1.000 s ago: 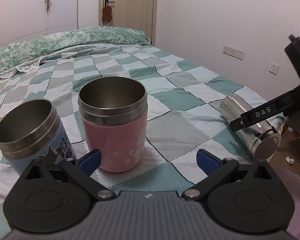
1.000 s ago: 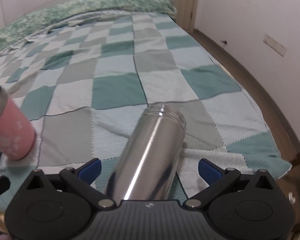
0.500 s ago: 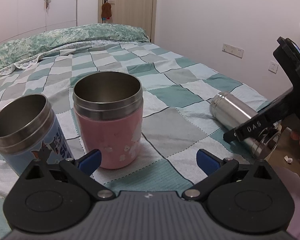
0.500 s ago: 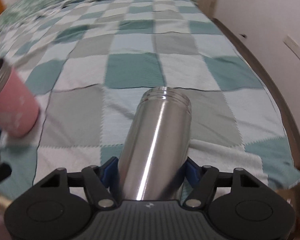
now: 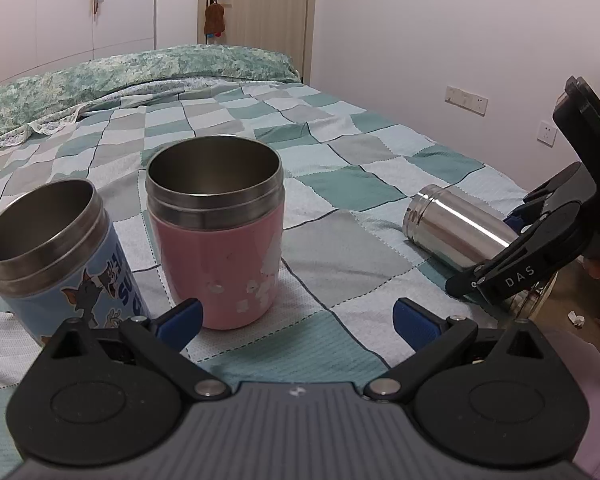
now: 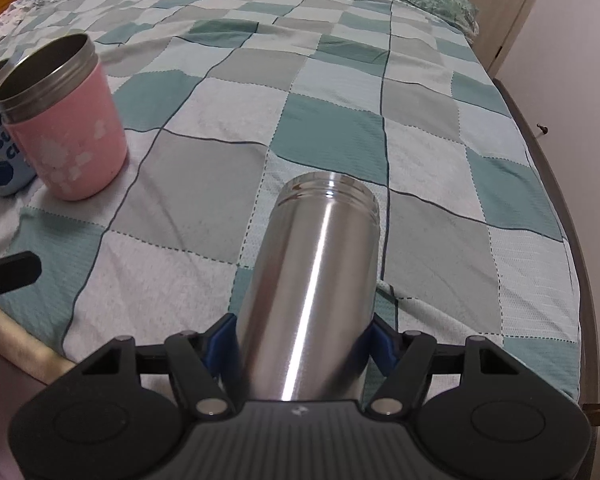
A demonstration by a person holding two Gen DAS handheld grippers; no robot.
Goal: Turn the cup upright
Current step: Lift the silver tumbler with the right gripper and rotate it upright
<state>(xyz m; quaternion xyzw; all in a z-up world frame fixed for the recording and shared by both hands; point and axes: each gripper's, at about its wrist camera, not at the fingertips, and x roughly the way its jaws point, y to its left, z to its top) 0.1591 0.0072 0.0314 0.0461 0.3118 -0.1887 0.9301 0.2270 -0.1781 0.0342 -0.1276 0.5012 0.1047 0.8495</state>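
Note:
A plain steel cup (image 6: 312, 280) lies on its side on the checked bedspread, its open mouth pointing away from the right wrist camera. My right gripper (image 6: 300, 344) is shut on its lower body, a blue pad on each side. The cup also shows in the left wrist view (image 5: 456, 232), with the right gripper (image 5: 512, 280) clamped around its base end. My left gripper (image 5: 296, 316) is open and empty, low over the bed in front of the pink cup.
A pink steel cup (image 5: 216, 236) and a blue cartoon cup (image 5: 56, 256) stand upright at the left; the pink cup also shows in the right wrist view (image 6: 64, 120). The bed's right edge (image 6: 572, 280) drops to the floor beside the wall.
My right gripper has closed from open onto the steel cup and has tilted so the cup's mouth end sits higher in view. The left gripper has stayed open, shifting slightly.

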